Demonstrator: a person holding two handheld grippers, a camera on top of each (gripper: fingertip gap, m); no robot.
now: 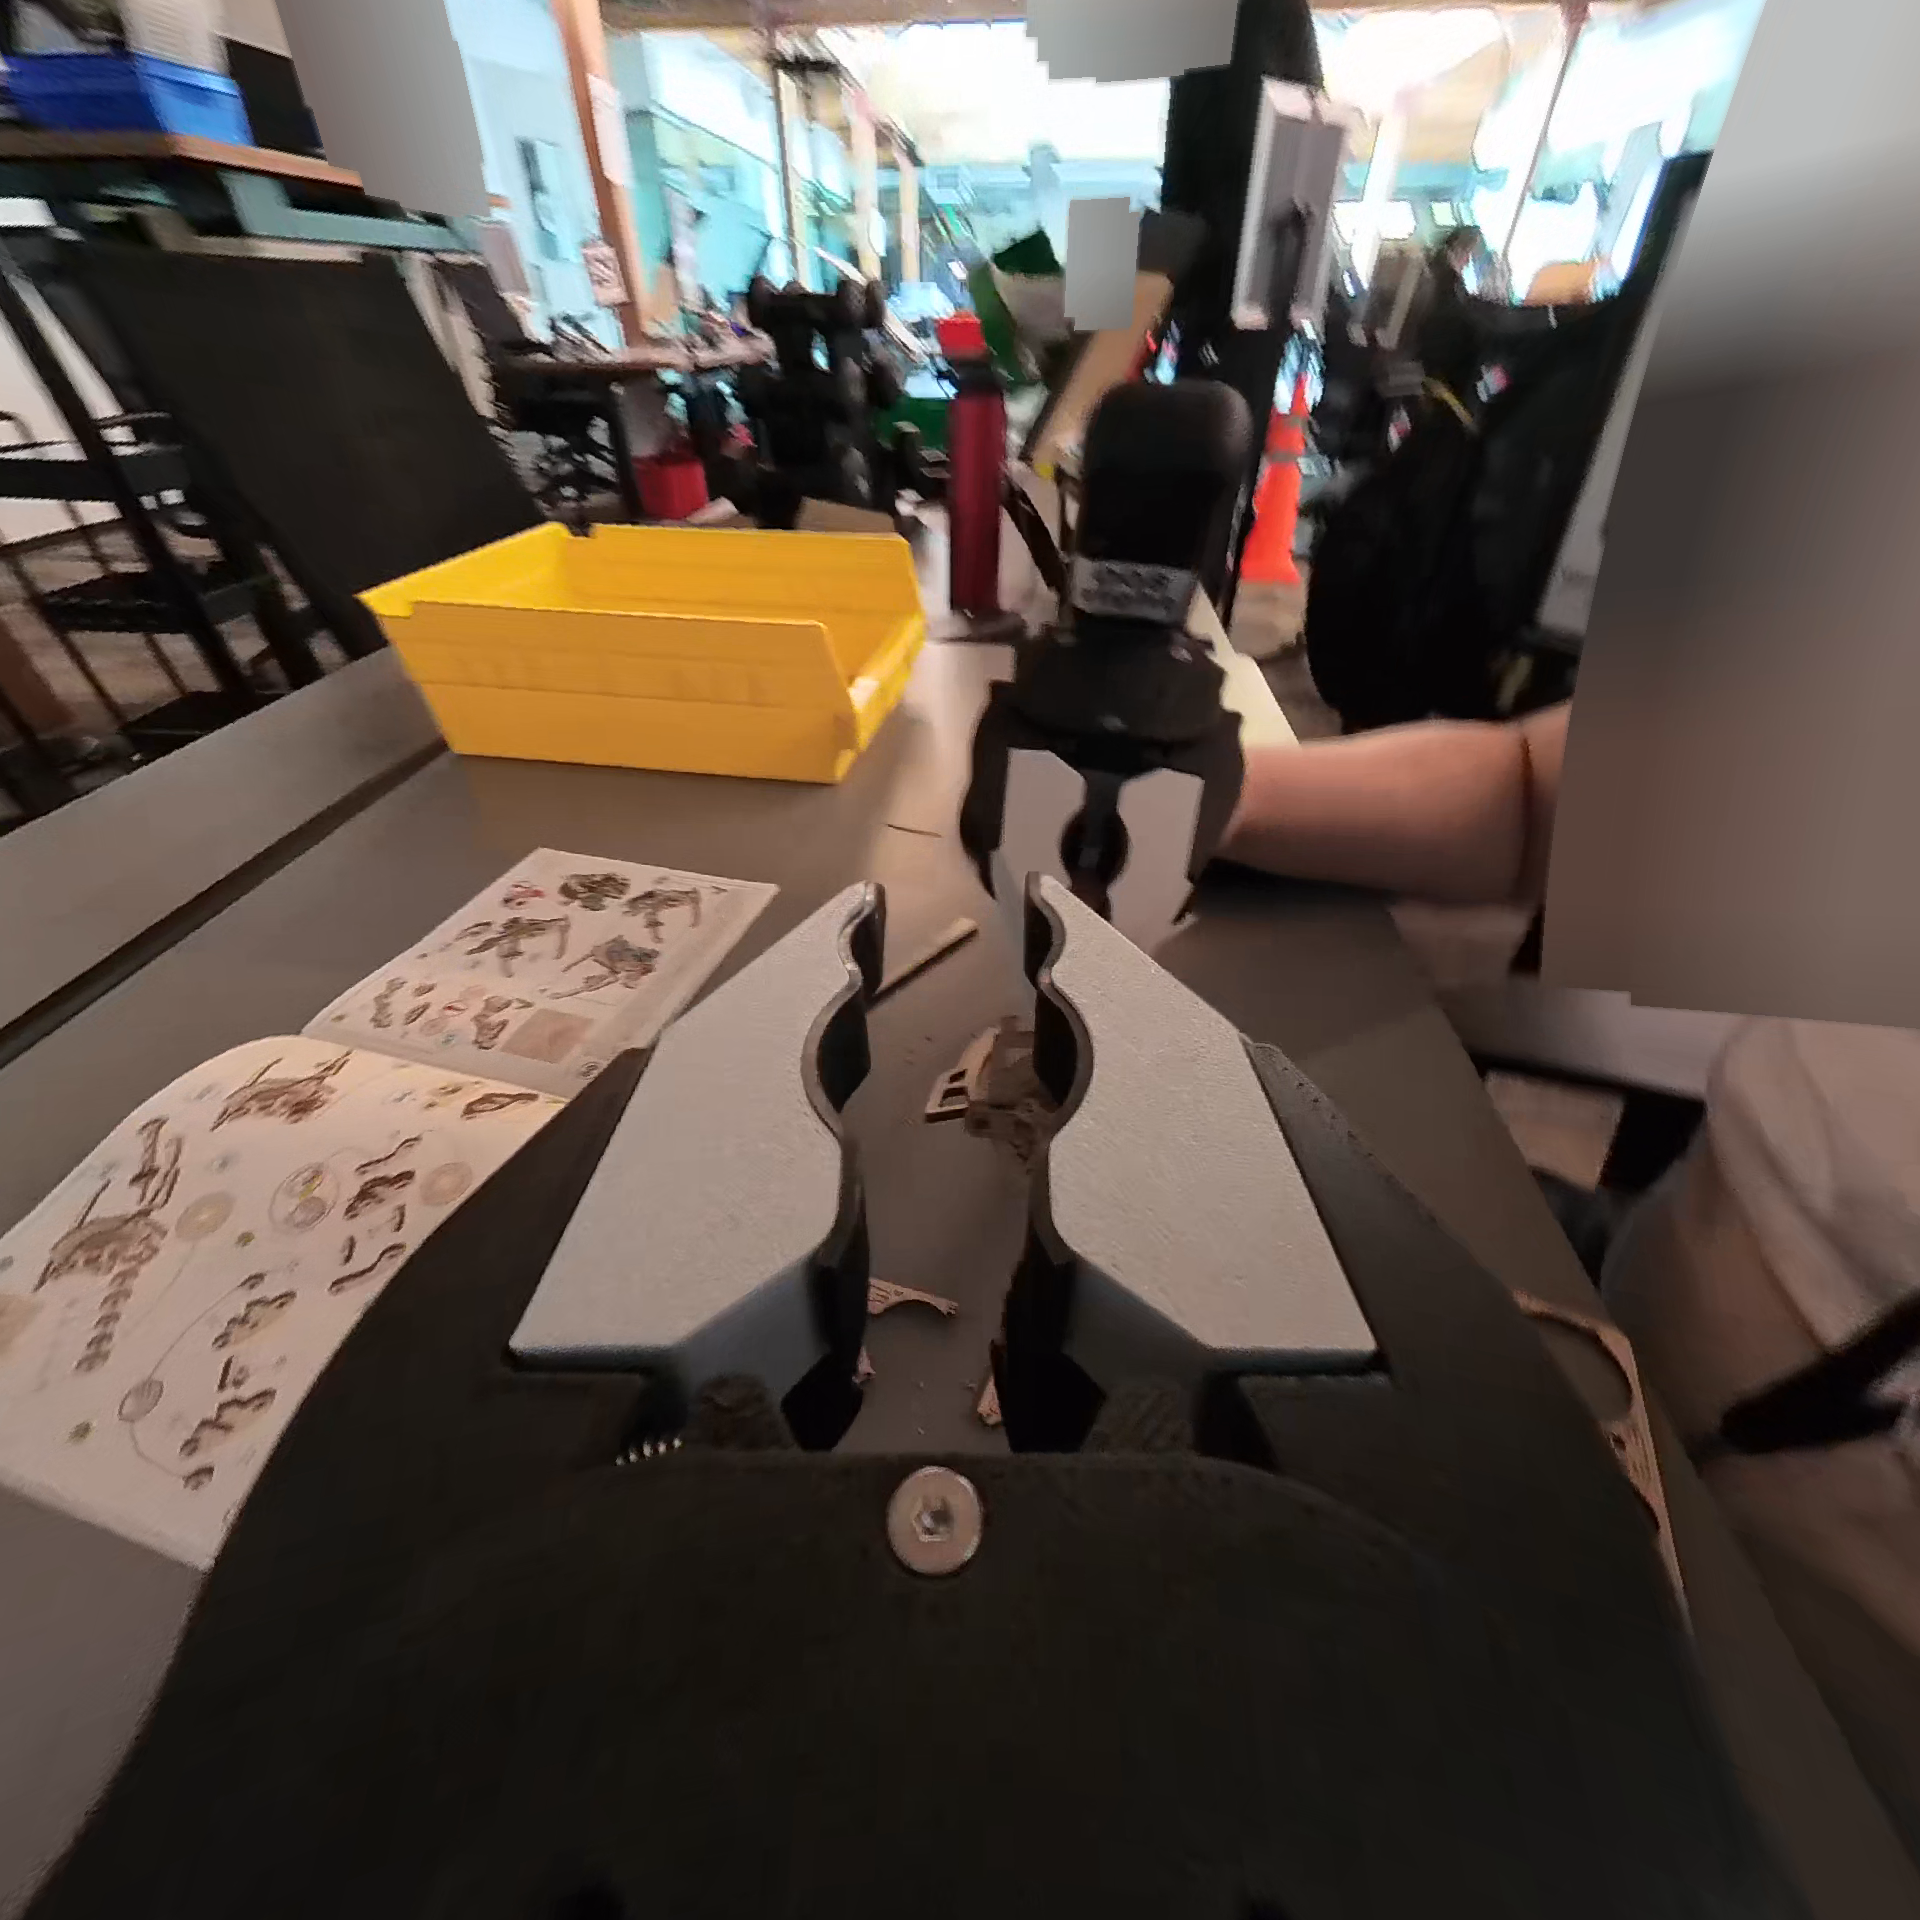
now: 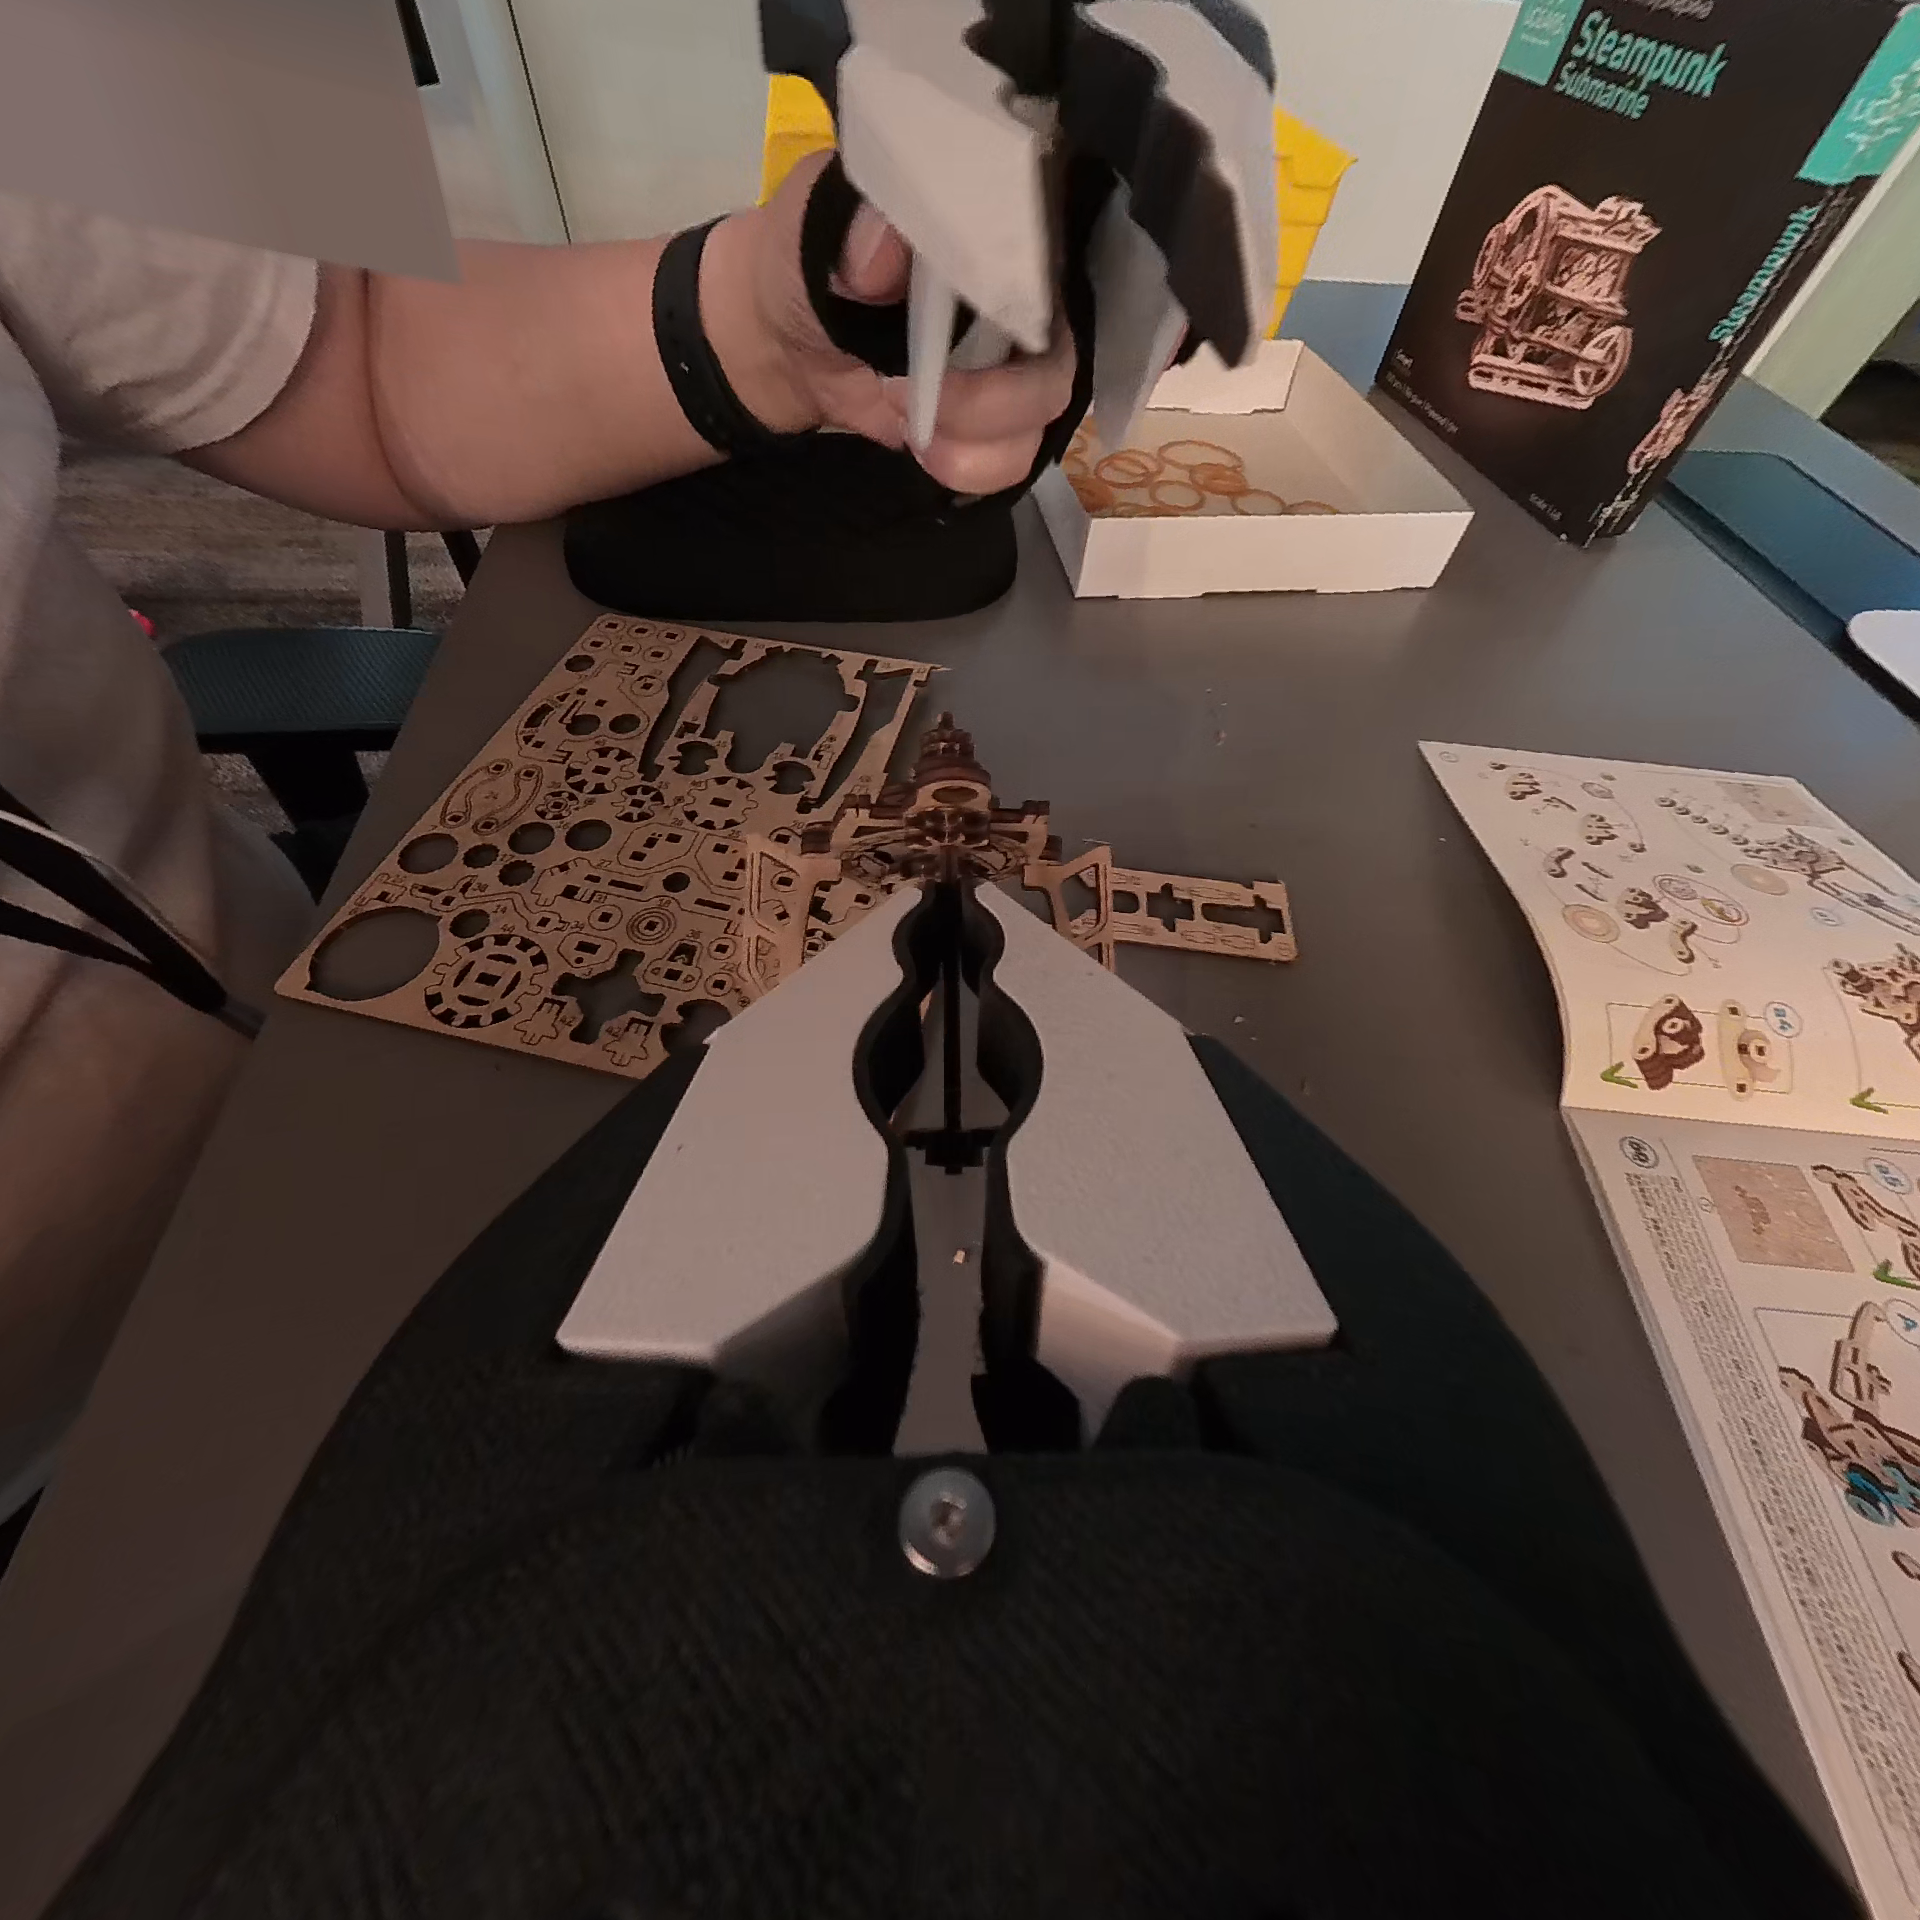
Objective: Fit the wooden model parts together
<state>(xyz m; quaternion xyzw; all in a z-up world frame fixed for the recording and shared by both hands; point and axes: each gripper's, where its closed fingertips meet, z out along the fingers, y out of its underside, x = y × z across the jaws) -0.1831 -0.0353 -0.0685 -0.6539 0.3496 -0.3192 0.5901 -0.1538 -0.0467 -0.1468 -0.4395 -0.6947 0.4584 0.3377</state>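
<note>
My right gripper is shut on a thin wooden plate that stands edge-on between its fingers. The plate joins a small dark wooden model assembly at the fingertips, above the grey table. My left gripper is open and empty, hovering over a loose wooden part on the table. The right gripper also shows farther off in the left wrist view. The left gripper shows blurred in a hand at the top of the right wrist view.
A punched-out wooden parts sheet and a smaller sheet fragment lie under the model. An open instruction booklet lies at the right. A white tray of rings, the dark kit box and a yellow bin stand behind.
</note>
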